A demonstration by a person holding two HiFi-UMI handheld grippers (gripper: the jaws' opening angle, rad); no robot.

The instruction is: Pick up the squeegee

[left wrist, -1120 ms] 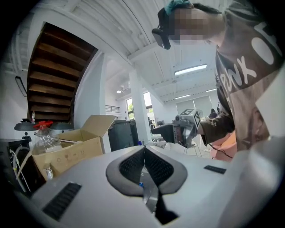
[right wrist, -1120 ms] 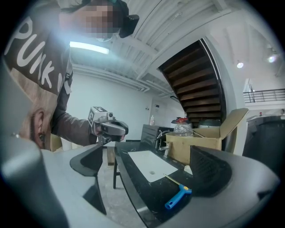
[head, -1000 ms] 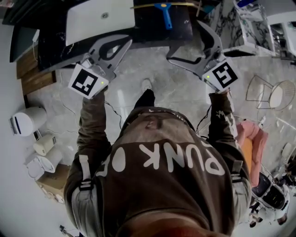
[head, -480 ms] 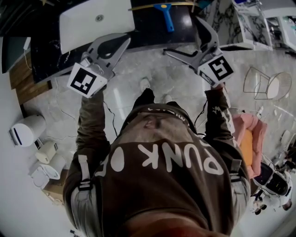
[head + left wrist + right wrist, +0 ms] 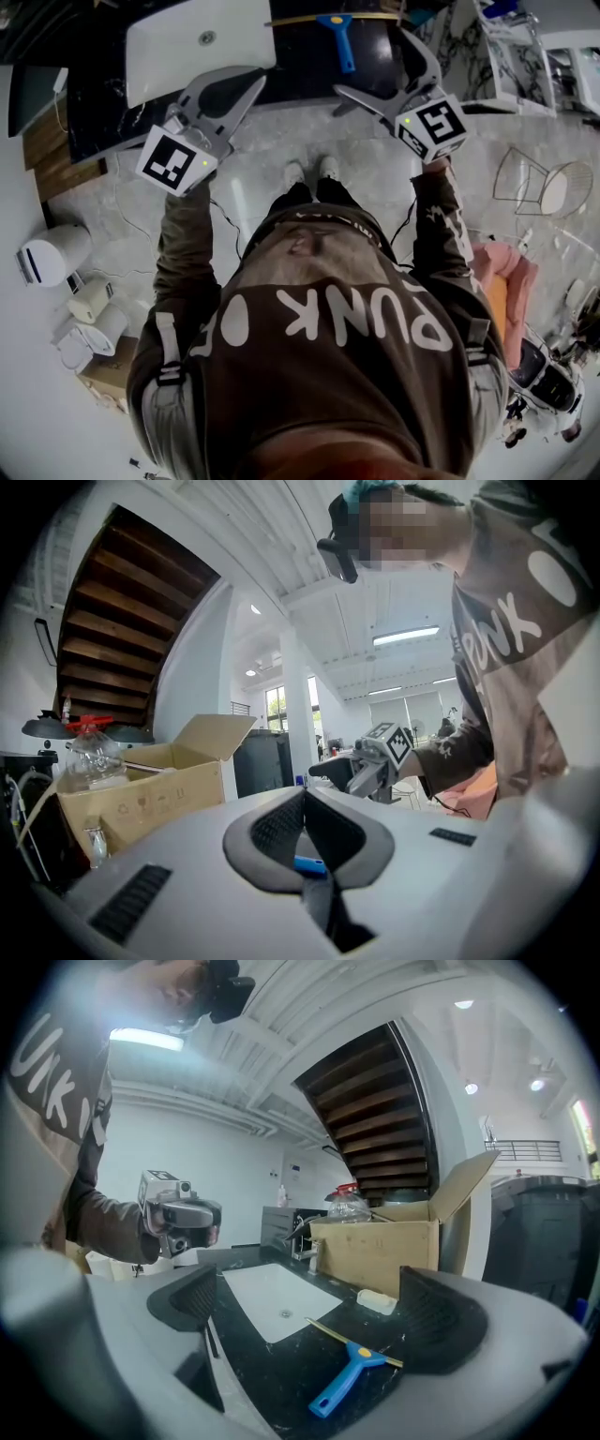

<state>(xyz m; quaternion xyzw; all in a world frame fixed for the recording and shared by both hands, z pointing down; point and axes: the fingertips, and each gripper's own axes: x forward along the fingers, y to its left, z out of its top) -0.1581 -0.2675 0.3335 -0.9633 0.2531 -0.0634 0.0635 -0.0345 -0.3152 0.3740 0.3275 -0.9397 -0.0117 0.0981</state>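
Observation:
The squeegee (image 5: 338, 37) has a blue handle and a thin yellowish blade, and lies flat on the black counter (image 5: 300, 56) right of the white sink (image 5: 197, 42). My right gripper (image 5: 386, 73) is open at the counter's front edge, just right of the handle. In the right gripper view the squeegee (image 5: 349, 1375) lies between the spread jaws of my right gripper (image 5: 319, 1309), untouched and some way ahead. My left gripper (image 5: 246, 91) is shut and empty in front of the sink. In its own view the left gripper (image 5: 302, 803) has its pads pressed together.
A cardboard box (image 5: 375, 1241), a white soap bar (image 5: 376, 1300) and a faucet (image 5: 313, 1256) sit at the back of the counter. On the floor are white appliances (image 5: 52, 258) at left and wire chairs (image 5: 548, 183) and a pink seat (image 5: 511, 281) at right.
My right gripper has moved up and forward to the counter edge near the squeegee. The person has stepped closer to the counter. The left gripper has barely moved.

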